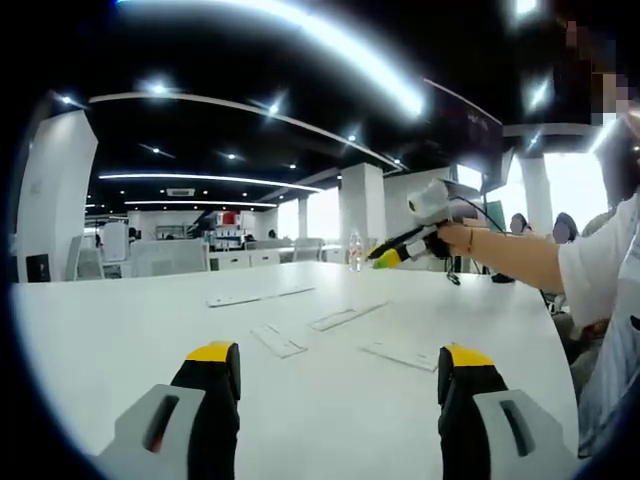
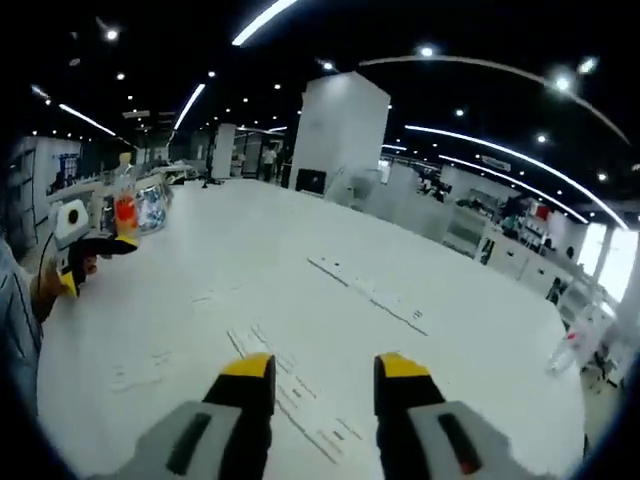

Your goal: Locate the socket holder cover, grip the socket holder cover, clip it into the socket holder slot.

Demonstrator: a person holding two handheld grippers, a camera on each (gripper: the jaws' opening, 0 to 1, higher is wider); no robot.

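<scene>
I hold both grippers spread, empty. The socket holder cover [image 1: 277,341] at 12 o'clock looks thin, light, stiff; I would pinch its long edges.

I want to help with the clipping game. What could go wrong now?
1. The white strips lie flat on the white table and are hard to tell apart, so the wrong piece might get picked.
2. Both grippers are open and hold nothing: the left and the right hover above the table. Thin flat pieces may slip from the jaws.
3. A bottle stands near the table's edge; a swinging hand could knock it.
</scene>
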